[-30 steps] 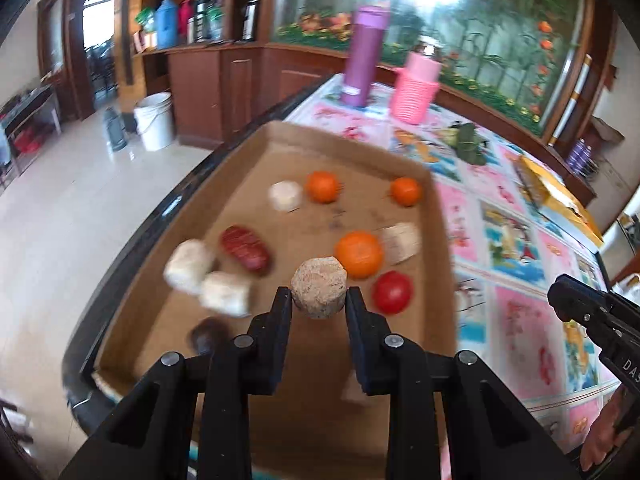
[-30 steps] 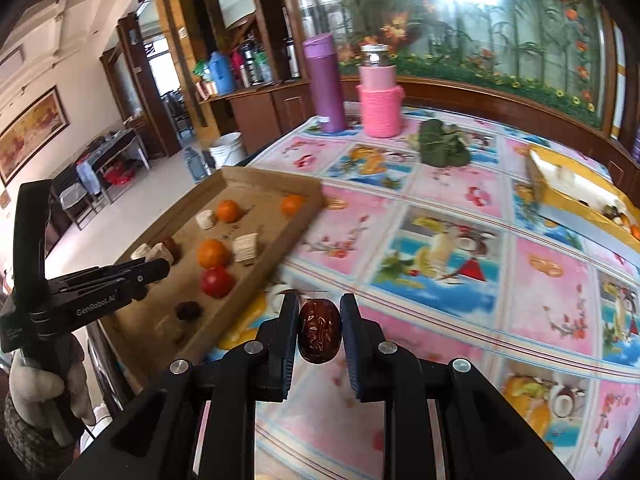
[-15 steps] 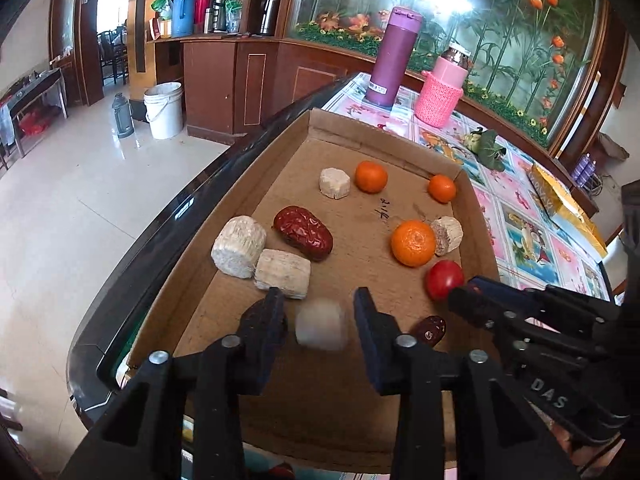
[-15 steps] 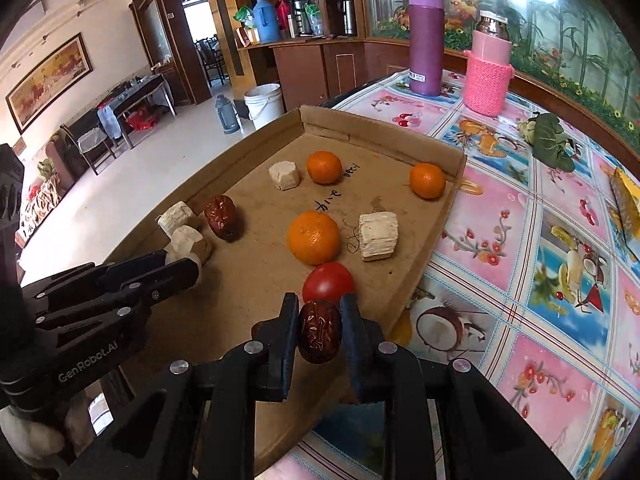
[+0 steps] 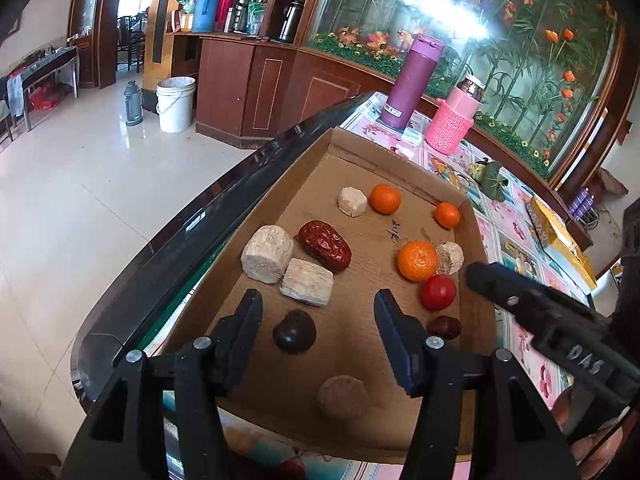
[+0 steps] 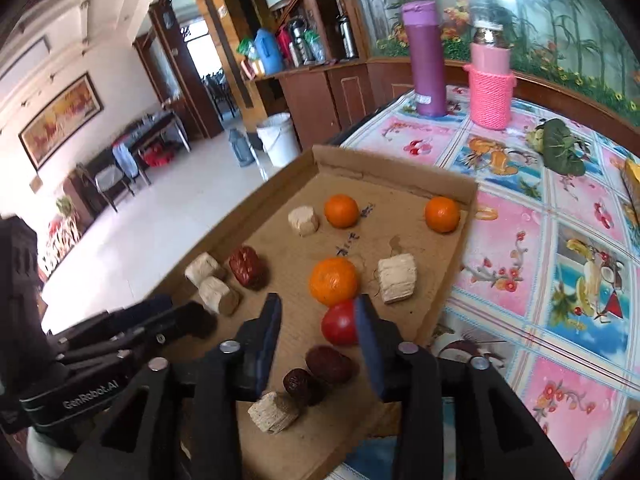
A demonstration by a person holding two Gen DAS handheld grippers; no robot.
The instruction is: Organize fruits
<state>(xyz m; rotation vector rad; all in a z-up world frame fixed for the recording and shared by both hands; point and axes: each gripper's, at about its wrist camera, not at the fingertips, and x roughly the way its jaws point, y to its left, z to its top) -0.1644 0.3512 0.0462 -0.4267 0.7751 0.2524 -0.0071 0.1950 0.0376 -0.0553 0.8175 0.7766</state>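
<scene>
A shallow cardboard tray (image 5: 360,160) (image 6: 400,176) holds three oranges, a red tomato (image 5: 438,292) (image 6: 338,324), red dates, dark dates and several pale cake pieces. My left gripper (image 5: 318,312) is open and empty above the tray's near end; a round pale cake (image 5: 344,398) lies below it, beside a dark fruit (image 5: 294,330). My right gripper (image 6: 318,316) is open and empty; a dark red date (image 6: 328,364) lies on the tray beneath it, next to a smaller dark date (image 6: 298,384) and the cake piece (image 6: 274,412).
The tray sits at the corner of a table with a colourful fruit-print cloth (image 6: 560,240). A purple flask (image 6: 428,60), a pink knit-covered jar (image 6: 490,80) and a green leafy item (image 6: 560,152) stand behind. A yellow box (image 5: 556,236) lies at the right. Tiled floor lies left.
My left gripper opened and dropped the round cake onto the tray's near end. My right gripper moved over the tray, opened and let go of the dark red date.
</scene>
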